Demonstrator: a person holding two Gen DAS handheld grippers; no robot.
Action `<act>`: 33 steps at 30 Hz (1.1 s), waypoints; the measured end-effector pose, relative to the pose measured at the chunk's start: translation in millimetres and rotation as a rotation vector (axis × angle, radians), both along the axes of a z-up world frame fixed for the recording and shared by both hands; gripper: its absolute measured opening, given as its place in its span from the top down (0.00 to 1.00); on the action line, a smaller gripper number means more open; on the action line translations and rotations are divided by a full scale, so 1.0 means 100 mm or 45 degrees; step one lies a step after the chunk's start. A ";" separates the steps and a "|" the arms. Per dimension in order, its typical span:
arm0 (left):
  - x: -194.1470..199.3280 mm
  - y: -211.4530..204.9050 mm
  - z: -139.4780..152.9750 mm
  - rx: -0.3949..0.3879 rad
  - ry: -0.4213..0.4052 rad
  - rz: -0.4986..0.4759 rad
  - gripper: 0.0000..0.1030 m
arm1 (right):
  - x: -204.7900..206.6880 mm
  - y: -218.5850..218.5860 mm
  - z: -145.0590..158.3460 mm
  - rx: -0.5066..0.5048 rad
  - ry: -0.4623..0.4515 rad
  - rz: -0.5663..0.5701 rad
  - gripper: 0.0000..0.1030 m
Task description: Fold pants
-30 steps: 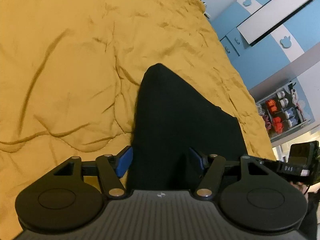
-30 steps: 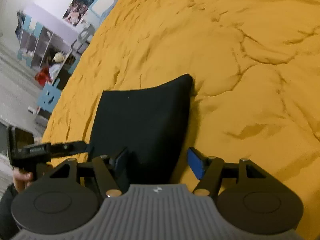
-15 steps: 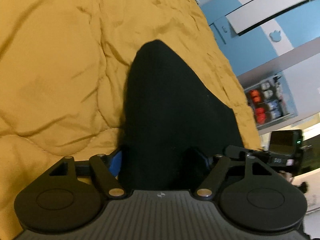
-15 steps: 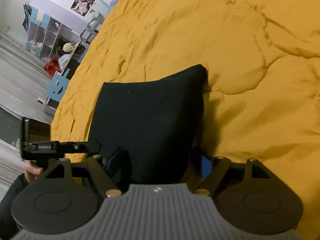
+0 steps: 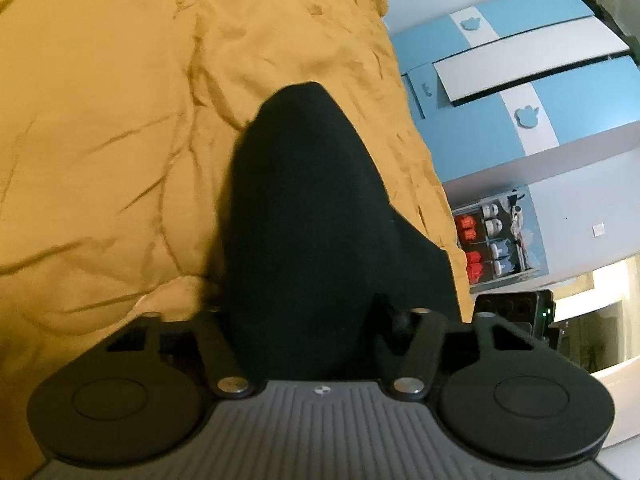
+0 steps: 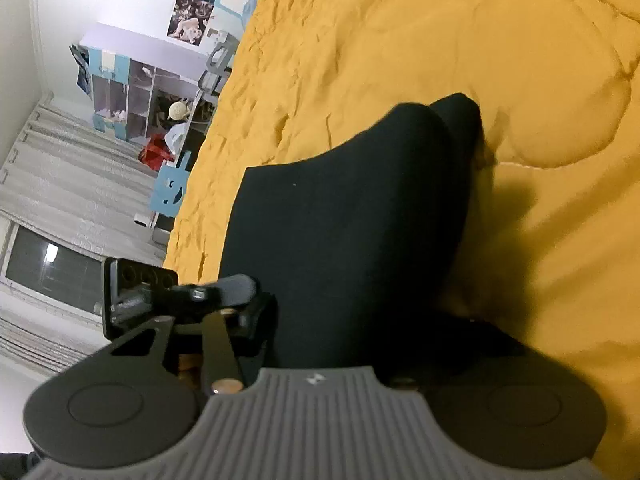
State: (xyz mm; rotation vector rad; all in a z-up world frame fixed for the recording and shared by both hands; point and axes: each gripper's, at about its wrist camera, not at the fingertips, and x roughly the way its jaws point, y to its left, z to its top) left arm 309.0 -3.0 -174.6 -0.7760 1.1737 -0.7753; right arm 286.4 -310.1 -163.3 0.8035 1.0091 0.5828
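While both claws sit at the near edge of the pants [image 5: 304, 216], the dark cloth runs straight away from them over the yellow bed [image 5: 100, 160], its long axis along the fingers. The left claw [image 5: 298, 320] has closed on that edge, and the right claw [image 6: 352, 332] grips it likewise, beside the left. Neither is nearer; they hold one hem. Judging by this, the next move carries that edge forward toward the far rounded end [image 6: 456, 120].
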 end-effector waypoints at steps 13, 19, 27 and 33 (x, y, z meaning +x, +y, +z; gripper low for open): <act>-0.77 0.35 1.01 -0.290 -0.103 -0.006 0.69 | -0.65 0.13 1.09 0.130 -0.124 0.014 0.77; -1.51 0.31 1.53 -0.356 -0.204 -0.063 0.69 | -1.50 0.21 1.92 0.069 -0.254 0.046 0.77; -2.14 -0.17 1.31 -0.376 -0.130 -0.189 0.69 | -2.71 -0.06 2.00 -0.001 -0.254 -0.036 0.77; -2.31 -0.64 1.06 -0.343 -0.049 -0.285 0.69 | -3.38 -0.47 1.65 0.023 -0.170 -0.162 0.77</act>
